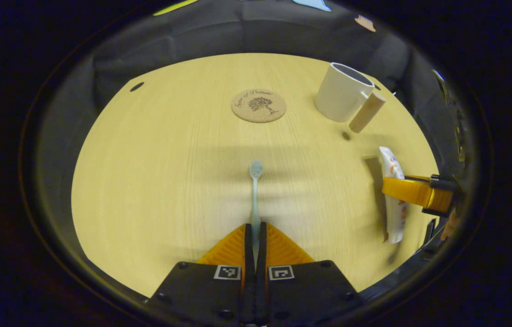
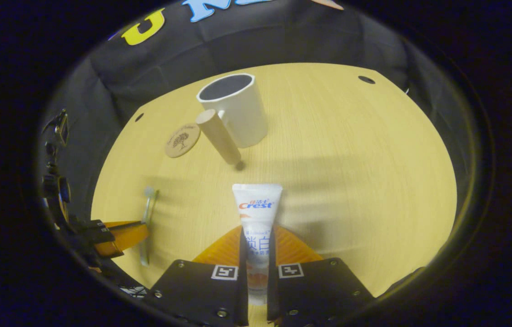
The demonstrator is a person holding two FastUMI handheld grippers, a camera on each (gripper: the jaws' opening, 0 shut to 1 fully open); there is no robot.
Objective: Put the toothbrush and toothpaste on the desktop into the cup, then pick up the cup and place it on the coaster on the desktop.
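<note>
Left tool (image 1: 255, 236) clamps the toothbrush (image 1: 255, 193). Right tool (image 2: 257, 254) pinches the toothpaste (image 2: 256, 213). Cup (image 2: 235, 109) stands upright beyond the coaster (image 2: 182, 140).

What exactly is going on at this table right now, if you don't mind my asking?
A person is working two handheld grippers at once. The left gripper is shut on the toothbrush, and the right gripper is shut on the toothpaste. The white cup stands upright and looks empty, farther back on the desktop, with the round coaster bare beside it. Nothing has gone into the cup yet.
</note>
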